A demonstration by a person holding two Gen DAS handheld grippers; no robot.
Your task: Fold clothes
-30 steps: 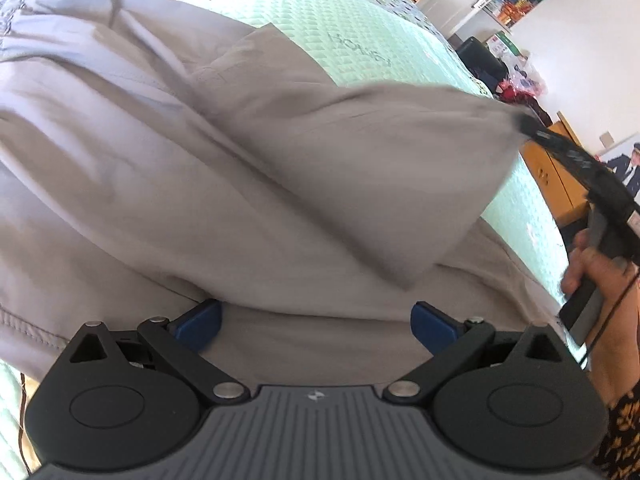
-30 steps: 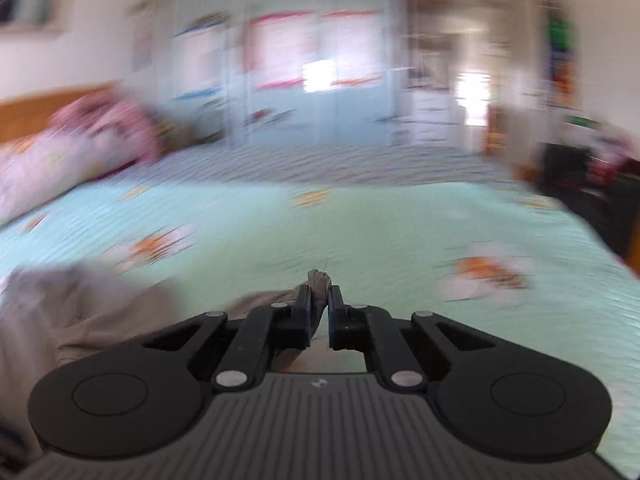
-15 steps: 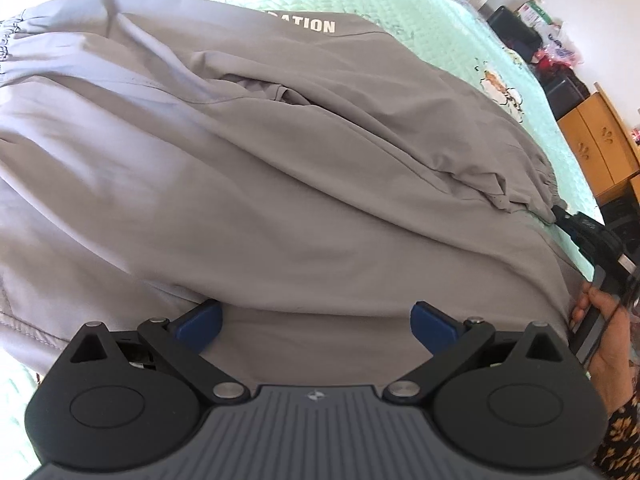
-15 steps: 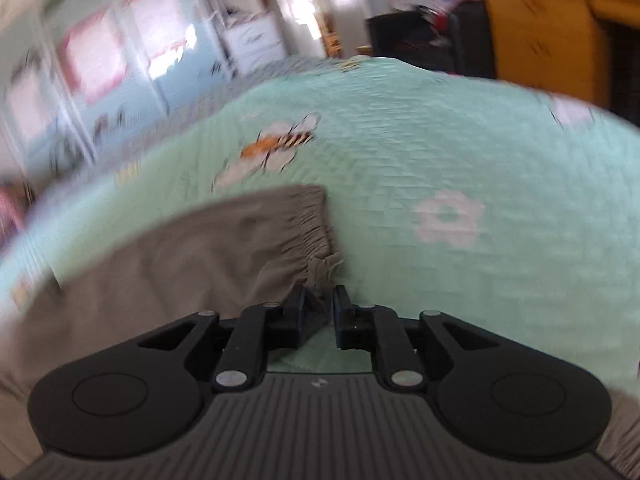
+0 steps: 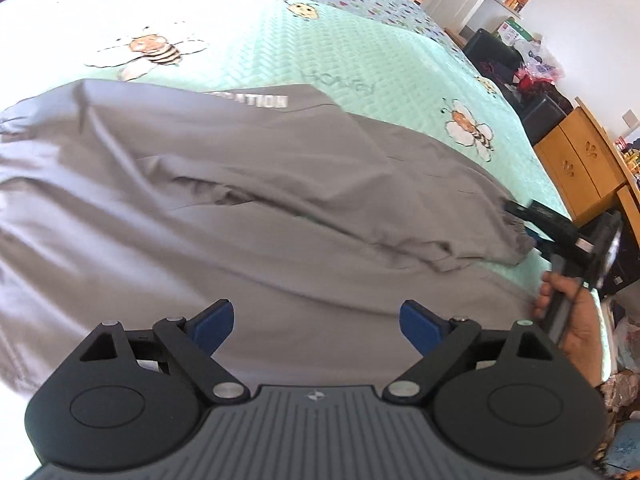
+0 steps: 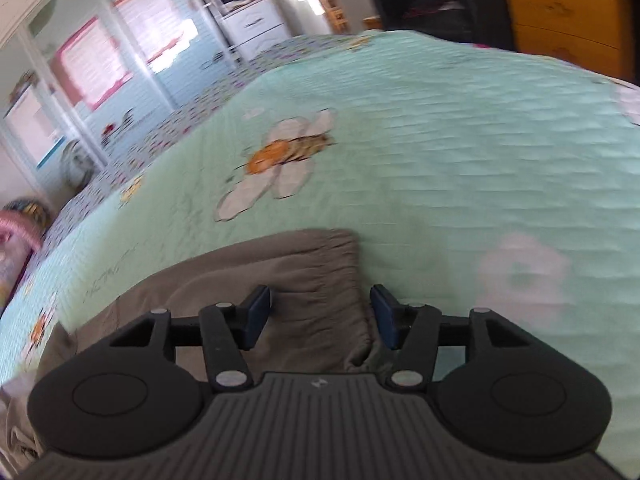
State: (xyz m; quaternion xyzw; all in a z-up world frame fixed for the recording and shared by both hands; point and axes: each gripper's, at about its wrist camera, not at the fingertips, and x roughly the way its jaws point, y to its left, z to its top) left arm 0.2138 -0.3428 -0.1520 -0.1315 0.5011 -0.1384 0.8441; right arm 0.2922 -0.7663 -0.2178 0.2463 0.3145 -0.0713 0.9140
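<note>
As laid: trousers folded on bed.
Right tool: just opened, cuff freed.
Left tool: open, empty.
Risk: cuff snags on retreat, undoing fold.

Grey cuff between parted tool fingers

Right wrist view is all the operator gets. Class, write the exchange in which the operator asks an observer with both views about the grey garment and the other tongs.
Operator: My right tongs have just been opening. The elastic cuff lies between them, unpinched. How does the rest lie?
Observer: The grey garment is spread wide across the green bedspread, with one part folded over its middle and running out to your cuff.
Operator: And the left tongs?
Observer: The left tongs hang over the near cloth. They are wide apart, though they have just been closing a little, and they pinch nothing.
</note>
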